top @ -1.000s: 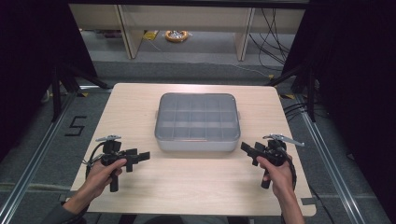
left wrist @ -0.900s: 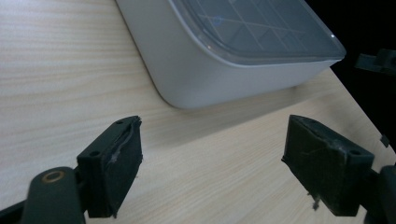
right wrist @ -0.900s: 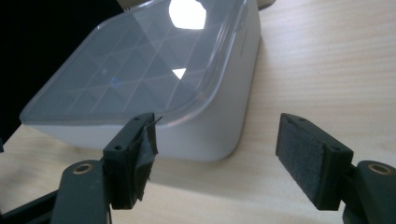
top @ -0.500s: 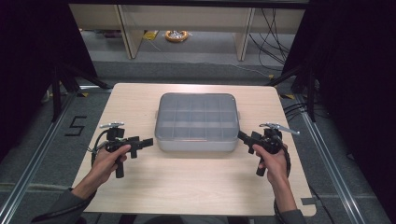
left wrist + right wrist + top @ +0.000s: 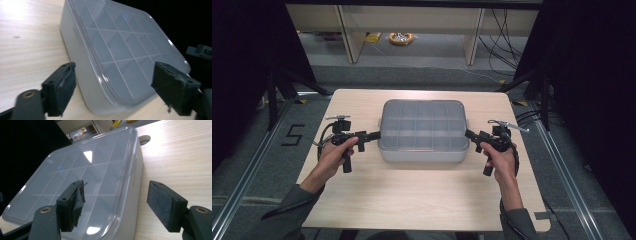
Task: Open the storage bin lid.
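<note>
- High view: a grey lidded organiser box [image 5: 423, 131], its clear lid showing a grid of compartments, sits at the middle of the pale wooden worktop [image 5: 422, 200]. The left tongs [image 5: 373, 135] point at the box's left end and the right tongs [image 5: 470, 134] at its right end, each held in 1 hand; the tips come right up to the box walls, though whether they touch is hard to tell from this height.
- Left gripper view: the 2 black jaws stand wide apart, and they have just been closing a little. The box [image 5: 120, 50] lies ahead, its near edge and lid rim running into the gap between the jaws, but the pads [image 5: 65, 86] do not press on it (the left one sits over bare wood beside the wall, the right one over the lid). The other tongs show as a dark shape at the far right edge.
- Right gripper view: these jaws gape too, holding nothing. The box [image 5: 82, 177] has its rim and side wall between them; the left pad [image 5: 77, 203], frayed, hangs over the lid, the right pad over the worktop [image 5: 180, 157].
</note>
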A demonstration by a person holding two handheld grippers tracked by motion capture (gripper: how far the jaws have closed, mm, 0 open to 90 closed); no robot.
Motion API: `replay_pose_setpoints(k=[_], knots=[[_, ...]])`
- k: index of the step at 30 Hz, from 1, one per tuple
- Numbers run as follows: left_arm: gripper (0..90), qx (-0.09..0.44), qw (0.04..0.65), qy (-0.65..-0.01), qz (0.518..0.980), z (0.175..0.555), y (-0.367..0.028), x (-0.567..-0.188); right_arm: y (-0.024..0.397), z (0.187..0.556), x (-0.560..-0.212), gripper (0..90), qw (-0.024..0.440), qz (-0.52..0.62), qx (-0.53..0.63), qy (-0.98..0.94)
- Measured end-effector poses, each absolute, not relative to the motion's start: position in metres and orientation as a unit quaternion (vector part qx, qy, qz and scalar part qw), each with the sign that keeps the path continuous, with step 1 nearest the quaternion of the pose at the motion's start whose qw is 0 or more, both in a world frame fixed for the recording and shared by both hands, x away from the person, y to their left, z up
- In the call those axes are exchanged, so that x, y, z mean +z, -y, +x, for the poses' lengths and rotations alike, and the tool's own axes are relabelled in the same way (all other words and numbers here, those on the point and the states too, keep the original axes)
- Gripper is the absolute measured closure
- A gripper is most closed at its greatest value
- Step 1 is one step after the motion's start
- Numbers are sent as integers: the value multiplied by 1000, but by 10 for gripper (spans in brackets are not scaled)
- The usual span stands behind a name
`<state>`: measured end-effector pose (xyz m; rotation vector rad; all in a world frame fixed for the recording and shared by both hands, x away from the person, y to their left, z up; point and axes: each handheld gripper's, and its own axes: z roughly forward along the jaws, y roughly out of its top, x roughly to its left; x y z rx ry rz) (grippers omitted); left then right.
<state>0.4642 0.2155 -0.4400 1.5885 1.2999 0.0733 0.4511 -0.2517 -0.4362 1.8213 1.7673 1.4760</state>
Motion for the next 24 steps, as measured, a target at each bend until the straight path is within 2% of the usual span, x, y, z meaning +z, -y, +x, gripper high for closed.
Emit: replay_pose_setpoints(k=[2,3,6,7,11,13,14,15,20,21,23,24], knots=[[221,30,513,-545,663,471,-217,-441,252,452,-435,315,94,626,500,-591],[231,29,512,-549,660,474,-216,-442,256,457,-438,319,116,610,502,-602],[242,24,504,-550,666,480,-216,-446,257,461,-440,323,120,615,500,-598],[253,23,506,-552,662,481,-215,-447,255,460,-439,327,103,628,496,-591],[259,19,501,-552,667,489,-211,-450,257,470,-443,333,124,611,496,-604],[266,19,497,-551,670,492,-211,-450,255,474,-443,335,117,616,497,-600],[271,16,496,-549,673,495,-210,-450,257,478,-445,335,133,602,498,-610],[275,16,496,-551,671,501,-208,-449,251,476,-441,335,97,633,495,-587],[282,17,496,-557,666,512,-206,-448,248,484,-443,337,86,638,497,-582],[283,21,493,-556,669,514,-207,-449,250,489,-446,337,106,619,500,-596],[283,22,493,-560,666,517,-204,-452,249,494,-449,337,106,622,496,-597],[285,17,491,-563,664,519,-204,-454,251,498,-453,339,124,606,494,-610]])
